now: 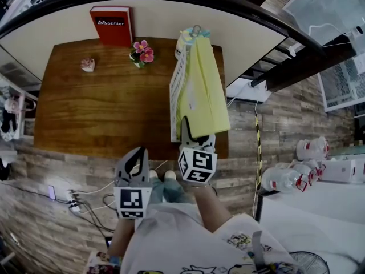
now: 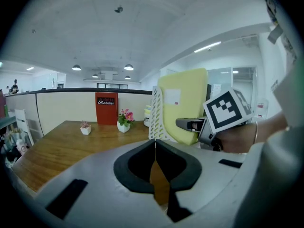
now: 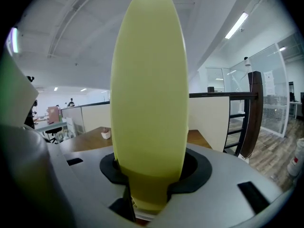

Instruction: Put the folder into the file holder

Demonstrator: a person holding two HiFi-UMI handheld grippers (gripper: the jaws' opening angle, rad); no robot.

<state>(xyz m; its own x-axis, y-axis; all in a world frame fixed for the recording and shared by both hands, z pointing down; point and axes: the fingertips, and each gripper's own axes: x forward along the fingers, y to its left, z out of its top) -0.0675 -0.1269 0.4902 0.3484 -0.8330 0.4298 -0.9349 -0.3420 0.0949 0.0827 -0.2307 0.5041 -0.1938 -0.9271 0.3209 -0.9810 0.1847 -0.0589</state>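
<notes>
Folder (image 1: 205,90), light and floppy, is leaning on the holder (image 1: 178,84) at the table's (image 1: 85,113) right edge, with the right tool (image 1: 197,133) pinching its near end and the left tool (image 1: 140,154) closed, empty.

The word "Mobilier" stands in white letters on a dark band across the red box (image 1: 111,24) at the far edge of the bench (image 1: 102,113). The white label (image 2: 172,97) on the yellow folder (image 2: 187,108) is too small to read.

Head view looked steeply down on the wooden table (image 1: 102,113). Left gripper view faced low across it from the near edge; right gripper view sat tight against the yellow folder (image 3: 149,80). All three shared that table.
</notes>
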